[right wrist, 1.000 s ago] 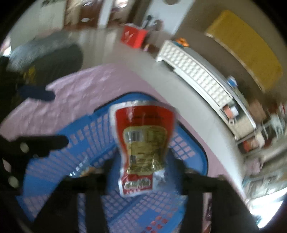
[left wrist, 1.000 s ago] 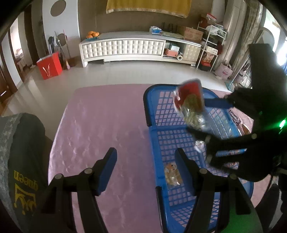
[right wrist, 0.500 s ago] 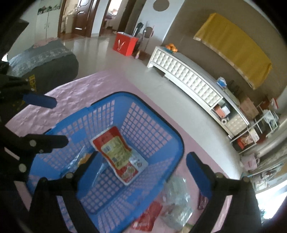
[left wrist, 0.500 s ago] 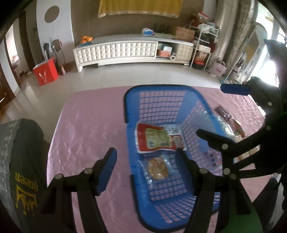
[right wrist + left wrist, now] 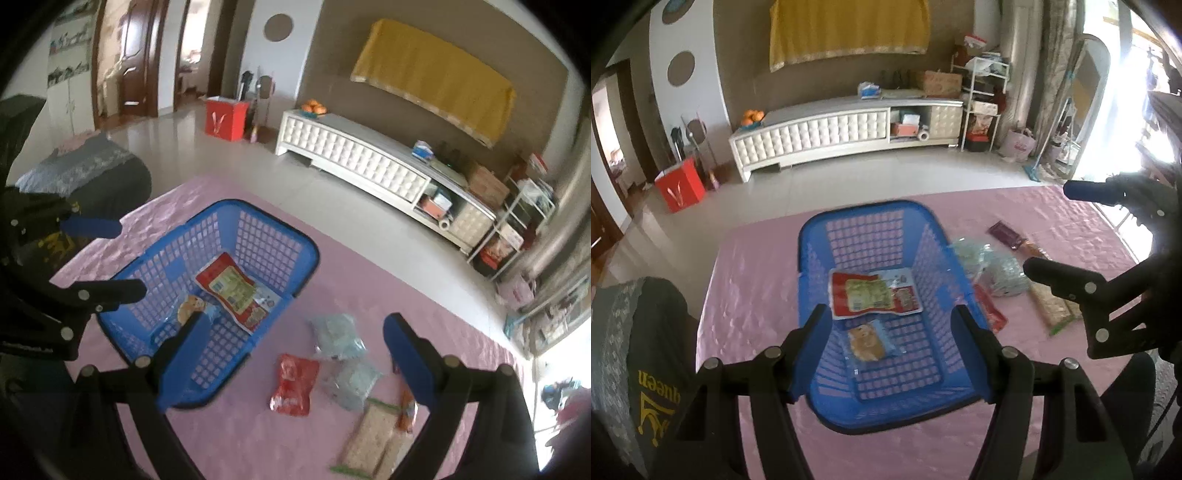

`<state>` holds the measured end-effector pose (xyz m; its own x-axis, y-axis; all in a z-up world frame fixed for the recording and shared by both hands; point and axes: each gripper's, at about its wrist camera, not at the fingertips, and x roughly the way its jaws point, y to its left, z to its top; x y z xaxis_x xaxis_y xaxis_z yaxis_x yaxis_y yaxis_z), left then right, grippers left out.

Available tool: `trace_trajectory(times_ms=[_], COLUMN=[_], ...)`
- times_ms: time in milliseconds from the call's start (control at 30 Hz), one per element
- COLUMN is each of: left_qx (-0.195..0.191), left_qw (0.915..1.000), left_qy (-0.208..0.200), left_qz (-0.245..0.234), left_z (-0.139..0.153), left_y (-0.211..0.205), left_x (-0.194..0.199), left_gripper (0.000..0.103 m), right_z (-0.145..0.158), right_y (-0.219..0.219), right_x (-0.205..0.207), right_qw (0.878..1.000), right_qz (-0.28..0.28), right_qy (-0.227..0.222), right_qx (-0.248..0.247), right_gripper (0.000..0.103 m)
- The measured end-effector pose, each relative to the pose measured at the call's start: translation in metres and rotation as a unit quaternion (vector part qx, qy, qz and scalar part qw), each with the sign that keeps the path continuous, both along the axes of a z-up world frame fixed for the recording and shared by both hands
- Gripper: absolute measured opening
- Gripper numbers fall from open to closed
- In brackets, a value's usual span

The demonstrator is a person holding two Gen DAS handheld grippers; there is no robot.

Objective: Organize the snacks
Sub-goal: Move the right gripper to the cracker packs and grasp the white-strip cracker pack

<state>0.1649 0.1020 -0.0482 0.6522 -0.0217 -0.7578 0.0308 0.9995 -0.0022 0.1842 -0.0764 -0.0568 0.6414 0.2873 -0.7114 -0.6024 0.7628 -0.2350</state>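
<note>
Two tongs: both hang above the pink counter (image 5: 229, 435) with nothing between their blue pads
Right tongs (image 5: 291, 354): spread wide, released, over the gap between the basket and the loose packets
Left tongs (image 5: 890, 350): part-way apart, empty, framing the near end of the blue basket (image 5: 812, 280)
Basket contents: red-and-yellow packet (image 5: 873, 293) lying flat on the mesh floor, small clear biscuit packet (image 5: 866, 341) just beside it toward the near end
Snacks left outside: red packet (image 5: 293, 384), two pale bluish packets (image 5: 338, 334) (image 5: 352, 382), a cracker pack (image 5: 373, 432) and an orange stick (image 5: 406, 410), all close together on the counter to the basket's right
Risk, double pick: the bluish packets touch or overlap, so closing on one would likely drag its neighbour
Risk, slip: flat glossy film on cloth gives the pads little edge to bite, and a packet may slide away or the cloth bunch up
Risk, basket shove: the red packet lies near the basket wall, so a low approach could knock the light basket aside
Risk, collision: both tongs crowd the same corner and could clash
</note>
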Motion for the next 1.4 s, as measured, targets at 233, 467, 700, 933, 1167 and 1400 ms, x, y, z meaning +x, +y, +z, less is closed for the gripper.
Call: trace_trajectory(times_ms=[233,467,700,933,1167,1400], left_qx=[0.019,0.026,0.024,0.024,0.026,0.010], left_qw=[0.9988,0.9966,0.9950,0.9934,0.9919,0.9906], left_qy=[-0.020,-0.020,-0.007,0.018,0.045,0.095], left_qz=[-0.041,-0.076,-0.096,-0.111,-0.116,-0.097], left_z=[0.013,0.014,0.000,-0.024,-0.057,-0.101], left_y=[-0.050,-0.096,-0.135,-0.170,-0.196,-0.202], left_x=[-0.008,-0.004,0.007,0.027,0.044,0.069], left_gripper=[0.074,0.075,0.075,0.075,0.075,0.075], right_z=[0.013,0.012,-0.003,-0.026,-0.061,-0.103], right_y=[-0.041,-0.080,-0.120,-0.154,-0.181,-0.196], right_x=[-0.017,-0.023,-0.022,-0.012,0.006,0.027], right_qw=[0.999,0.998,0.996,0.992,0.986,0.977], right_qz=[-0.029,-0.055,-0.080,-0.103,-0.128,-0.154], right_qy=[-0.001,0.003,0.021,0.053,0.093,0.142], right_qx=[0.024,0.038,0.043,0.054,0.053,0.041], right_gripper=[0.097,0.097,0.097,0.097,0.097,0.097])
